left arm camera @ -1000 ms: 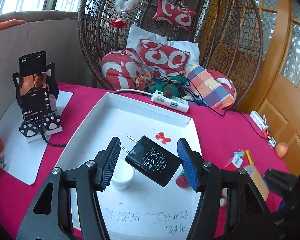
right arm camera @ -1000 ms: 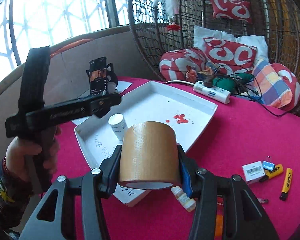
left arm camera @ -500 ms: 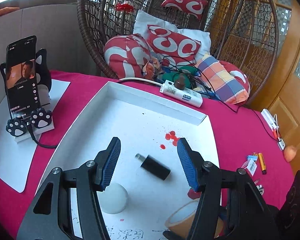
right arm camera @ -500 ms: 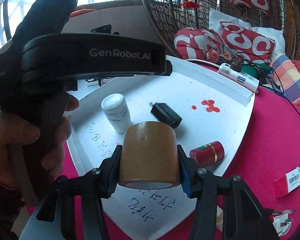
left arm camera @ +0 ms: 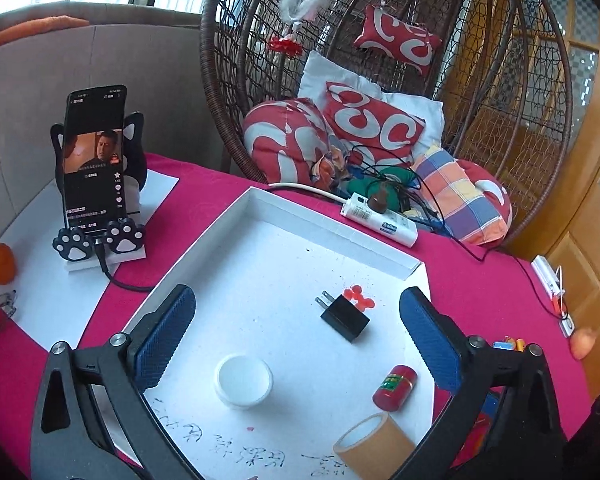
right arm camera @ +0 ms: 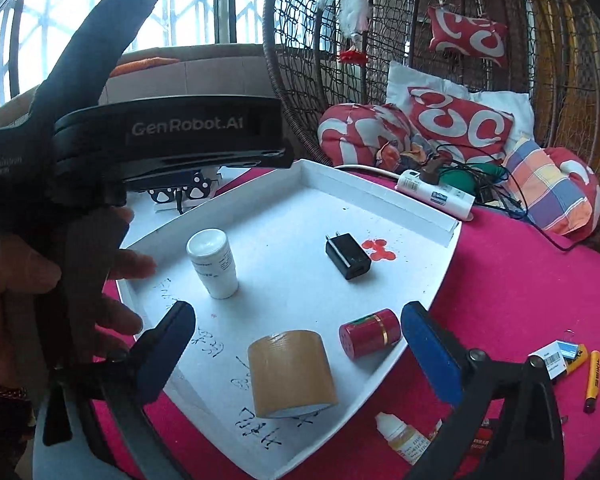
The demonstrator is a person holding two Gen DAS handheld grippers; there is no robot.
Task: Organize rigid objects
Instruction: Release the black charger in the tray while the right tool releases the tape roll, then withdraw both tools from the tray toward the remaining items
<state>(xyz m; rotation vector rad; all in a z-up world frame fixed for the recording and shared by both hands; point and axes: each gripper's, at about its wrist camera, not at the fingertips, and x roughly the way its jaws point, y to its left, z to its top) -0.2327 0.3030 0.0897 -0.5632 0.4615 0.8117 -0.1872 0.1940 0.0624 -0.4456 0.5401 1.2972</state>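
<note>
On the desk's pink cloth, the shallow white cardboard tray (right arm camera: 380, 200) serves as the collecting place, which is why four rigid things lie inside it. The brown roll of packing tape (right arm camera: 292, 372) stands on its side near the tray's near edge, between the wide-spread fingers of the right gripper (right arm camera: 300, 352), whose jaws have just been opening; nothing is clamped, so I judge the roll freshly set down. The left gripper (left arm camera: 296, 336) is likewise released, its jaws just opened, with the black plug-in charger block (left arm camera: 346, 318) lying flat toward the tray's far right corner. A white plastic bottle (right arm camera: 214, 264) stands upright toward the left edge; a small red canister (right arm camera: 370, 332) lies at the right edge. A yellow lighter (right arm camera: 594, 380) and a dropper bottle (right arm camera: 400, 436) wait outside on the cloth.
</note>
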